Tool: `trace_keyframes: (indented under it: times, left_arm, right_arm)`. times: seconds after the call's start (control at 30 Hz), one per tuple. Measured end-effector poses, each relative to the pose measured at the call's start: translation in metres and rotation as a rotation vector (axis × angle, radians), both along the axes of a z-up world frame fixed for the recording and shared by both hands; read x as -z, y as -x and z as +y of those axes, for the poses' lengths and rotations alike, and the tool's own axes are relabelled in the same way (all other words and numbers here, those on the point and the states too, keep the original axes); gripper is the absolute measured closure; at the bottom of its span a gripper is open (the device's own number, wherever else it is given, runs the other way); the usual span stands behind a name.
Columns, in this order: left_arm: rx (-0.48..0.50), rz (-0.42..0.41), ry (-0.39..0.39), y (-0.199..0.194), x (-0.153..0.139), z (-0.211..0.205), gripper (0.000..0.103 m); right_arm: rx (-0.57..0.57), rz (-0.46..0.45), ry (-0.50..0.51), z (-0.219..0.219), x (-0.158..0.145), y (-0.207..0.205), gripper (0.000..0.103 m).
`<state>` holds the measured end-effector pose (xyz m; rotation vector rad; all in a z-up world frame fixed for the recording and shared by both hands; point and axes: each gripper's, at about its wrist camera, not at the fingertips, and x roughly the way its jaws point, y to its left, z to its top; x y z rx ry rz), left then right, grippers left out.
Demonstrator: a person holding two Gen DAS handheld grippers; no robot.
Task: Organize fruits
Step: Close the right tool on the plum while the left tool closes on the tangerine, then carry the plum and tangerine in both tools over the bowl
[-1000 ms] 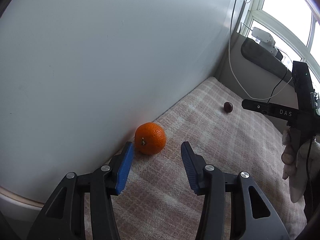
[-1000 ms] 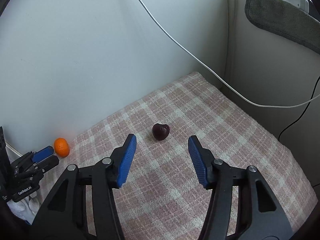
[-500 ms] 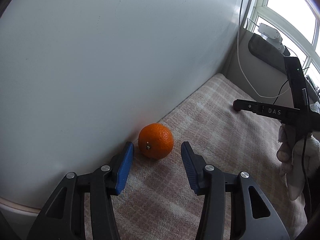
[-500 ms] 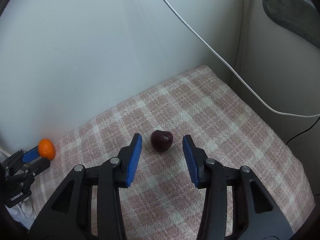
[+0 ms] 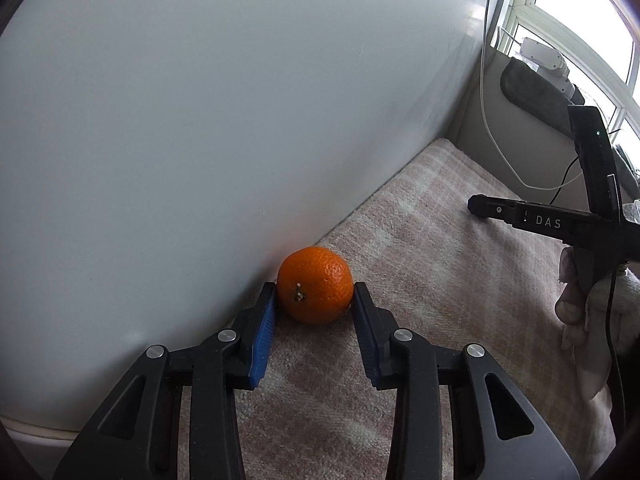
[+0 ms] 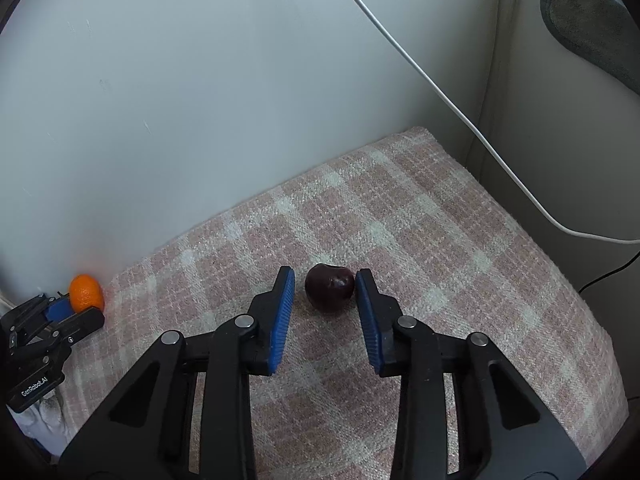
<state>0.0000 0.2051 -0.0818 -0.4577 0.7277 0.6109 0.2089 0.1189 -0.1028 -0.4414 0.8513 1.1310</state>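
Note:
An orange mandarin (image 5: pixel 315 285) lies on the pink checked cloth (image 5: pixel 440 280) against the grey wall. My left gripper (image 5: pixel 314 296) is open, its blue pads on either side of the mandarin, both pads at or near its skin. A dark red cherry (image 6: pixel 330 287) lies mid-cloth. My right gripper (image 6: pixel 325 286) is open around the cherry; the right pad is at the fruit, the left pad a short gap away. The mandarin (image 6: pixel 86 293) and left gripper (image 6: pixel 74 312) also show at the far left of the right wrist view.
The grey wall (image 5: pixel 200 120) runs along the cloth's far side. A white cable (image 6: pixel 440 92) hangs across the corner. A dark towel (image 6: pixel 592 20) lies on the ledge at upper right. The right gripper's body (image 5: pixel 560 224) and the gloved hand show at right in the left wrist view.
Both grippers moved forward and narrowed. The left pads now flank the mandarin, the right pads flank the cherry. Neither fruit has moved.

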Motion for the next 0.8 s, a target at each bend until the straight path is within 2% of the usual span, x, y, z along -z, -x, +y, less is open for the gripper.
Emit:
trace_keyframes:
  times: [0.07, 0.33, 0.8]
  left_arm:
    - [0.002, -0.003, 0.004, -0.001, 0.001, 0.001, 0.068]
    - [0.009, -0.025, 0.013, 0.001, 0.000, 0.002, 0.069]
    - [0.097, -0.077, -0.029, -0.001, -0.022, -0.024, 0.069]
  right_arm:
    - [0.005, -0.005, 0.009, 0.000, 0.003, -0.001, 0.077]
    - [0.008, -0.020, 0.000, -0.004, 0.004, 0.006, 0.077]
    - [0.062, -0.031, -0.047, -0.061, -0.019, 0.020, 0.077]
